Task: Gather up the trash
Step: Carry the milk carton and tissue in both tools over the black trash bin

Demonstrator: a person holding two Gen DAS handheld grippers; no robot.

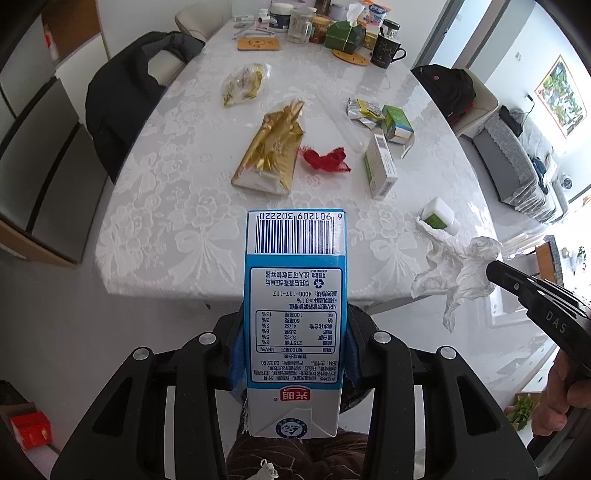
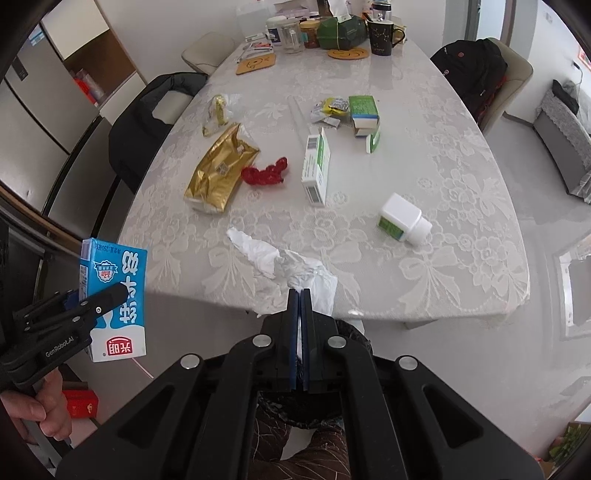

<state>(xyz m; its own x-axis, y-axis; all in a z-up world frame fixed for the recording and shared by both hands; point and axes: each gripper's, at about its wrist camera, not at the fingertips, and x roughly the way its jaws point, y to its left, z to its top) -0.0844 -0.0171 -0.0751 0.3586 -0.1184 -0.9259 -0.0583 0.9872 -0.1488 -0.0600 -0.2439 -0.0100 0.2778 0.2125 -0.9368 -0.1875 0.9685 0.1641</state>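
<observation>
My left gripper (image 1: 293, 354) is shut on a blue and white milk carton (image 1: 293, 295), held in the air in front of the table's near edge; it also shows in the right wrist view (image 2: 114, 295). My right gripper (image 2: 300, 295) is shut on a crumpled white tissue (image 2: 280, 264), also seen in the left wrist view (image 1: 454, 273). On the table lie a gold foil bag (image 1: 271, 147), a red net scrap (image 1: 327, 158), a clear wrapper (image 1: 245, 83), a green and white box (image 1: 380, 166), a white bottle (image 2: 404, 218), a green box (image 2: 364, 110) and crumpled foil packets (image 2: 330, 109).
The table (image 2: 443, 258) has a white lace cloth. At its far end stand jars, a black mug (image 1: 386, 51), a green tissue box (image 1: 345, 35) and coasters. Chairs with dark jackets (image 1: 129, 99) flank both sides. A dark bin rim (image 2: 351, 328) shows below my right gripper.
</observation>
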